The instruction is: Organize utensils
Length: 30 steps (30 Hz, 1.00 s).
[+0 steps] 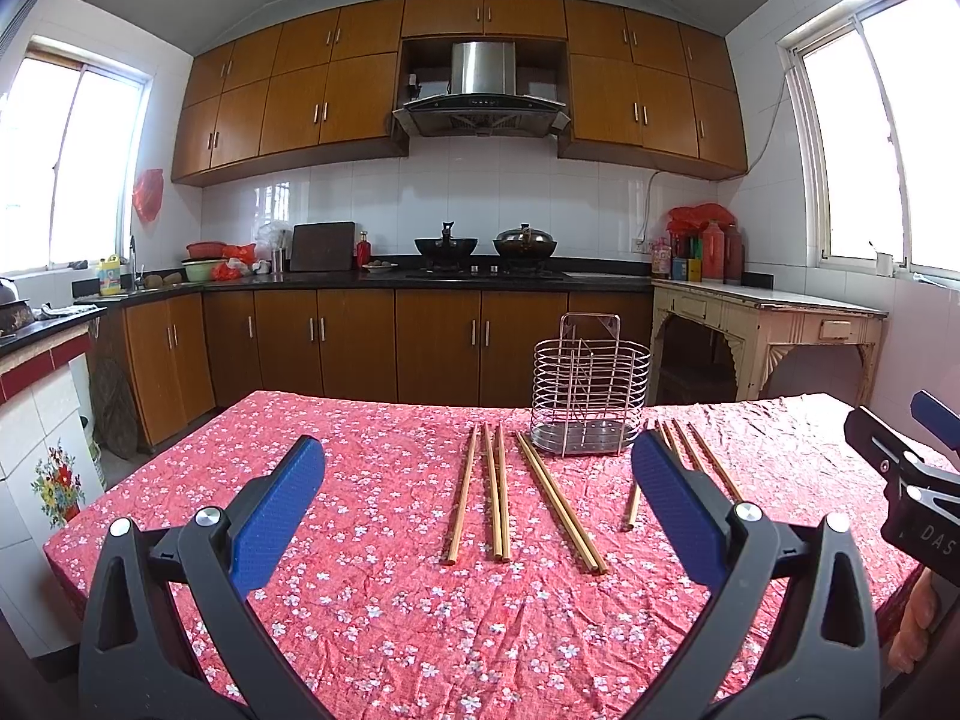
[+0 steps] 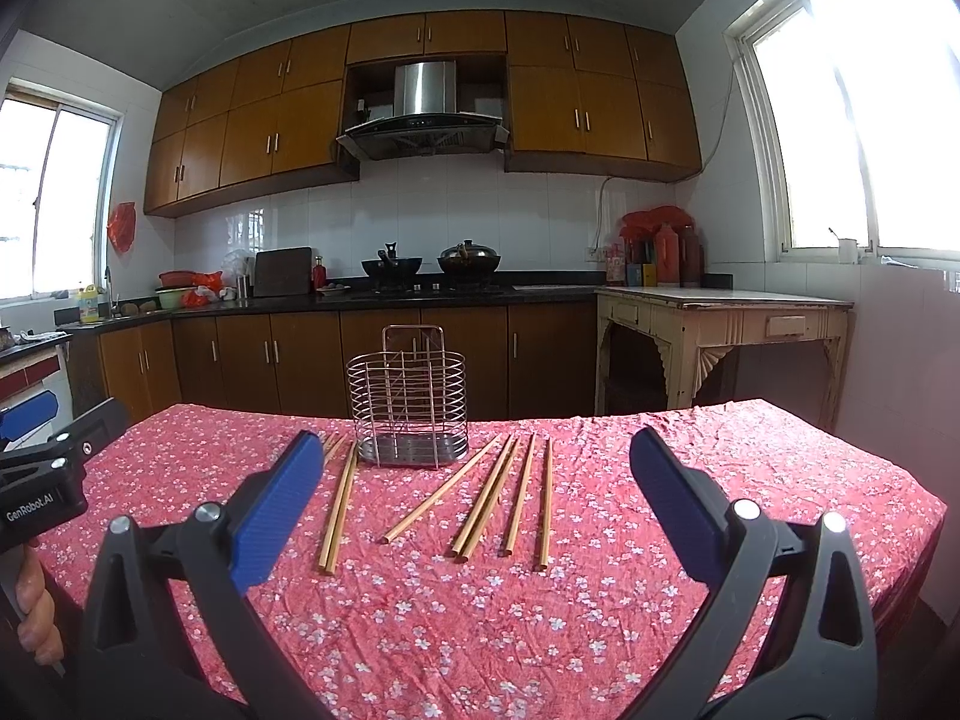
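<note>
Ahead, at twelve o'clock from our two grippers, a wire utensil holder (image 2: 408,402) stands upright on the red floral tablecloth (image 2: 480,612), near the table's far edge. We hold the left gripper (image 1: 478,504) and the right gripper (image 2: 474,501) above the near side of the table, each with its blue-padded fingers (image 2: 279,510) spread wide and nothing between them.

Wooden chopsticks lie flat on the cloth on both sides of the holder, pointing roughly toward us. In the left wrist view, a loose group (image 1: 489,495) lies at eleven o'clock from the holder's base, and a close pair (image 1: 561,510) runs from the base toward six o'clock. In the right wrist view, five more chopsticks (image 2: 498,498) fan out at four to five o'clock from the holder — one of them slanting away from the rest. The left gripper's right finger (image 1: 678,516) hides part of that fan in its own view.

Between our fingers and the chopstick tips the cloth is wrinkled but bare. The table's right edge (image 2: 924,516) drops off at three o'clock; the left edge (image 1: 66,534) at nine o'clock, with tiled cabinets just beyond. Behind the holder, past the far edge, stand brown kitchen cabinets (image 2: 372,354), and a cream side table (image 2: 720,324) sits at two o'clock — well apart from the chopsticks.
</note>
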Motion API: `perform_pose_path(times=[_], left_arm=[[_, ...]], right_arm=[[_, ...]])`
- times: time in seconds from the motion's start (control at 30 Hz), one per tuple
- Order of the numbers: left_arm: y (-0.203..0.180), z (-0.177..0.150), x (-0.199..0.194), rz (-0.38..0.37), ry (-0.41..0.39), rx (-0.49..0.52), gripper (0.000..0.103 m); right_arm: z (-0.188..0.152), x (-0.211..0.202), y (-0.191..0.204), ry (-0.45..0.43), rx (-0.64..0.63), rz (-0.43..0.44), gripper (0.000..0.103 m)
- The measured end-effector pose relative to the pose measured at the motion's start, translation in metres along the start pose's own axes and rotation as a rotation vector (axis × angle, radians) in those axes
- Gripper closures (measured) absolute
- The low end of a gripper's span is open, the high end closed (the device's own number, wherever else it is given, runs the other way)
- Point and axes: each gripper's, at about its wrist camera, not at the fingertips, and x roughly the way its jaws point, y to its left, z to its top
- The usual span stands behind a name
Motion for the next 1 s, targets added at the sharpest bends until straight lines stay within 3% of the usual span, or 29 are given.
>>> perform_pose_path(times=[0.53, 0.83, 1.0], left_arm=[[0.001, -0.005, 0.011, 0.006, 0.033, -0.001, 0.002], [0.007, -0.015, 0.043, 0.052, 0.118, 0.007, 0.002], [0.019, -0.015, 0.074, 0.042, 0.201, -0.009, 0.002]], right_arm=[[-0.004, 0.013, -0.004, 0.039, 0.014, -0.003, 0.004], [-0.016, 0.056, -0.019, 0.177, 0.05, -0.044, 0.004], [-0.02, 0.1, -0.031, 0.305, 0.039, -0.081, 0.004]])
